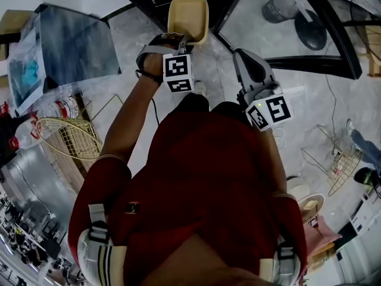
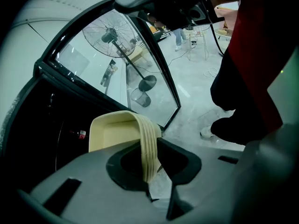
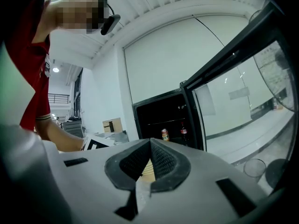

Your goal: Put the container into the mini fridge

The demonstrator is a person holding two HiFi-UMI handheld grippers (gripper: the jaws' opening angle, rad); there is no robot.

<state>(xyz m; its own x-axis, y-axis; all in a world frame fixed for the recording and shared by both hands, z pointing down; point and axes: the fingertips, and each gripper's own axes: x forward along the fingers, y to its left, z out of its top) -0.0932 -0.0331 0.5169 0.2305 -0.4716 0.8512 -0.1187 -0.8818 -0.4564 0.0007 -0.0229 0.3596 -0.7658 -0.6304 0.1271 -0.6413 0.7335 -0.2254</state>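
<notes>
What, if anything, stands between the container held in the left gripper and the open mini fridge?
Nothing visible does. The mini fridge's glass door is open, and the cream container, clamped in the left gripper's jaws, faces the dark interior. A can and a bottle stand on a shelf inside.
</notes>
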